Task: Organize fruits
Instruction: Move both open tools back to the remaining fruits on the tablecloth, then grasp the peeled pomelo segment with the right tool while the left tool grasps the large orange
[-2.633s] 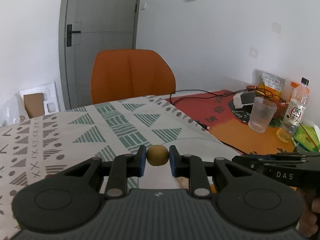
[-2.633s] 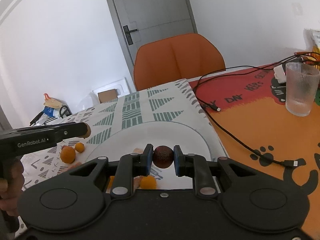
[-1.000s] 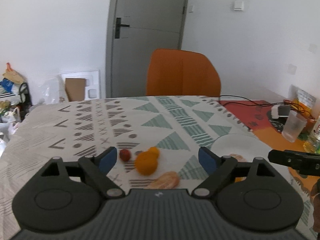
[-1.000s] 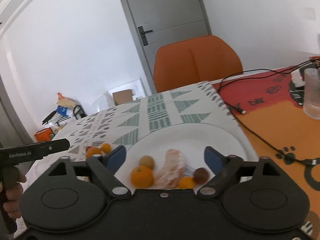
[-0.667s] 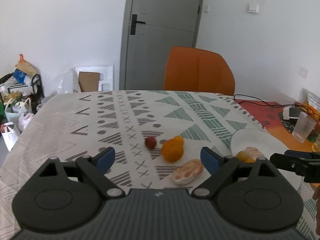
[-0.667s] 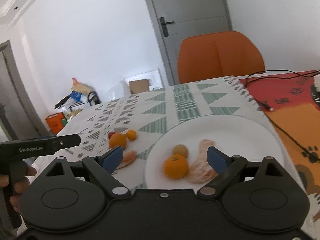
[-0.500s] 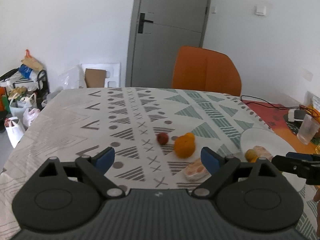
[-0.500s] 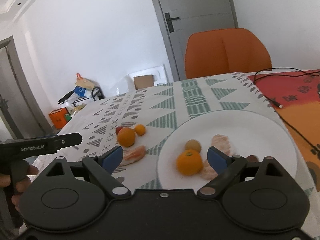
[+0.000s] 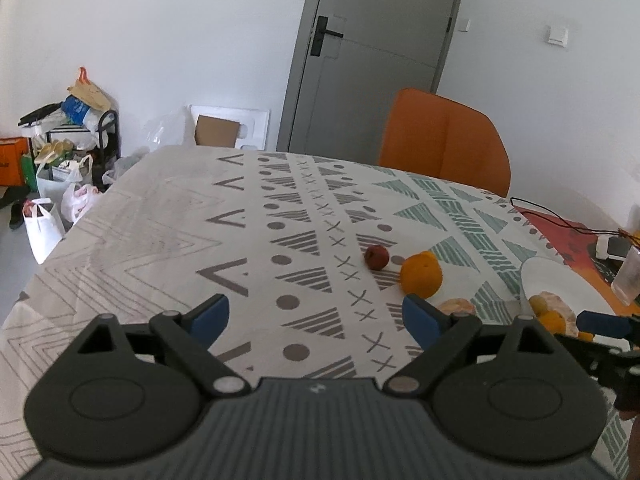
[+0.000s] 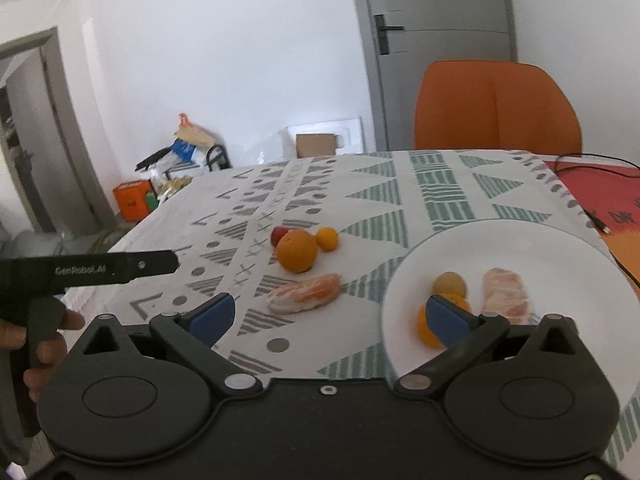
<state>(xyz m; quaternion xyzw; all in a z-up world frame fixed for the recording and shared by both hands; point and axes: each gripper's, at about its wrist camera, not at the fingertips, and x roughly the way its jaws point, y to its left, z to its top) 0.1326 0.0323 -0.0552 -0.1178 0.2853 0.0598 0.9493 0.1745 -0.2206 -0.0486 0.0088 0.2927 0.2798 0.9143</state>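
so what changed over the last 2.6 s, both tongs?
Both let go: the left tongs released the brownish kiwi-like fruit and the right tongs a dark red fruit, both over the white plate. Both now stand open, empty, pulled back and swung left toward the large orange and peeled segment, unmoved on the tablecloth.

Bright, even daylight fills both fisheye views, casting soft shadows under the fruit, with bowed edges, dark corners, and slight blur in the right view.
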